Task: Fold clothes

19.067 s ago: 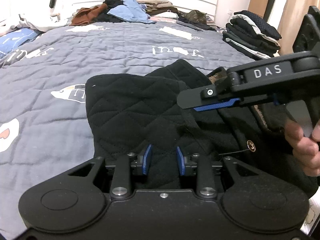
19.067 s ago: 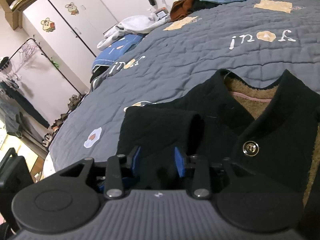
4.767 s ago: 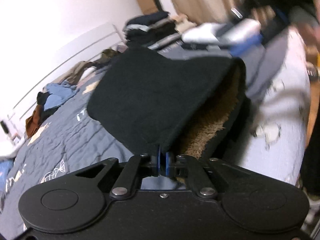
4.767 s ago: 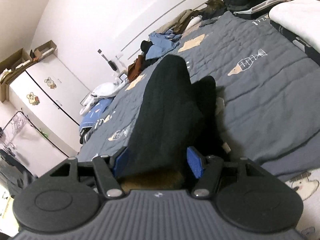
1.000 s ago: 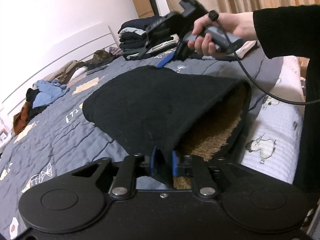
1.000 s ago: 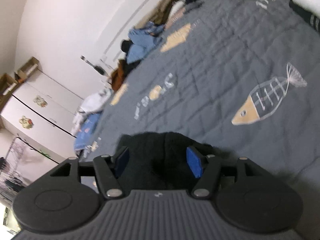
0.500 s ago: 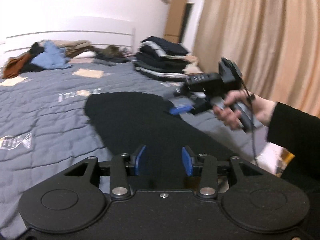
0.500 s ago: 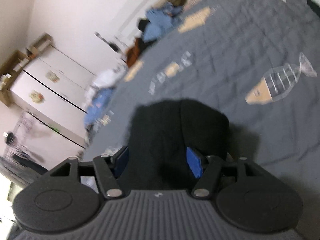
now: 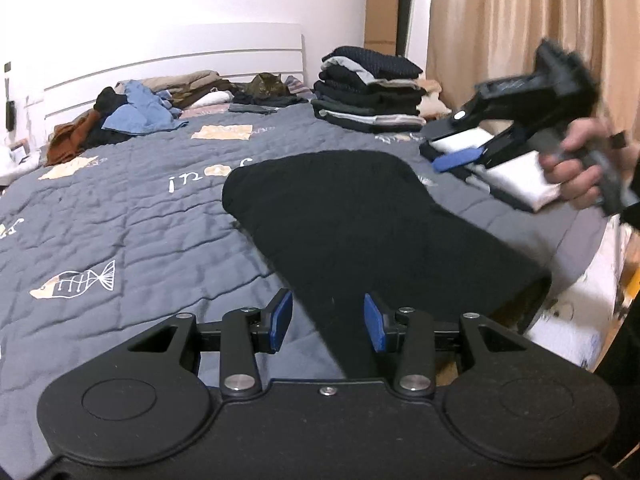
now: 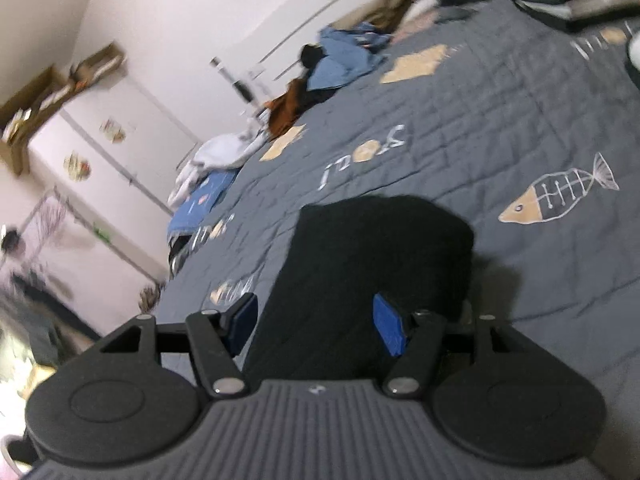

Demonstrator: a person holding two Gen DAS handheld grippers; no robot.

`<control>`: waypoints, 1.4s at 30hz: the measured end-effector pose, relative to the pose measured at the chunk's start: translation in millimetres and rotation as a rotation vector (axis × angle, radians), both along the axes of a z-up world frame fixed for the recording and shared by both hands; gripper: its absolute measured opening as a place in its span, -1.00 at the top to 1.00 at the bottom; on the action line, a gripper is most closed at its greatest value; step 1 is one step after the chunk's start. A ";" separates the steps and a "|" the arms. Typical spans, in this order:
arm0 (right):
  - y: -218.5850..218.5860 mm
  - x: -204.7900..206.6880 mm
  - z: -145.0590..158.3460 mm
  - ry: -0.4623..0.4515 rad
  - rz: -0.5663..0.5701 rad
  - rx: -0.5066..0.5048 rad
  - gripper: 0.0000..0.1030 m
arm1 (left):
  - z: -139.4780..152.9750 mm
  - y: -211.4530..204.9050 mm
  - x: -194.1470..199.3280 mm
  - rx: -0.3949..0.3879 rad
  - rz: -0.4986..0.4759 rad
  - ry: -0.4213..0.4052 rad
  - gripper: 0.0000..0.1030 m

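Left wrist view: the left gripper point(image 9: 327, 322) has its blue pads spread, gripping nothing, above the near end of the folded black garment point(image 9: 372, 224). That garment lies flat on the grey quilt point(image 9: 120, 216). Beyond it, a hand point(image 9: 580, 172) lifts the right gripper point(image 10: 316, 326), jaws apart and empty.
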State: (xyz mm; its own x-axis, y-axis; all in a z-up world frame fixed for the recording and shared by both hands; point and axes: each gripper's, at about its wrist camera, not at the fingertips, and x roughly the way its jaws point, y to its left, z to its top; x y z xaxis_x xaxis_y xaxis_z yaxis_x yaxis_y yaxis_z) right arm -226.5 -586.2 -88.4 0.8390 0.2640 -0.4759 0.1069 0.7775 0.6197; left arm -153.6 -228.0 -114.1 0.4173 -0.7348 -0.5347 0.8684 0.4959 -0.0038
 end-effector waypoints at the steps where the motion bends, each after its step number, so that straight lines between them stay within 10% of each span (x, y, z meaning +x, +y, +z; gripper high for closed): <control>1: 9.6 -5.6 5.0 -0.004 0.012 -0.021 -0.23 | -0.1 1.3 -1.7 0.005 -0.003 -0.008 0.22; 17: 138.5 -91.6 -31.3 0.088 0.109 -0.051 -0.23 | -9.9 9.7 -35.0 0.112 -0.114 -0.113 0.23; 28: 129.1 -100.8 -38.6 0.077 -0.037 -0.067 -0.23 | -39.3 -8.7 -51.6 0.216 -0.155 -0.201 0.24; 33: 143.0 -94.2 -43.3 0.098 0.008 -0.105 -0.23 | -34.9 -11.0 -49.7 0.186 -0.125 -0.184 0.84; 42: 156.1 -93.4 -50.3 0.104 0.024 -0.161 -0.23 | -42.0 -18.2 -55.5 0.220 -0.067 -0.234 0.73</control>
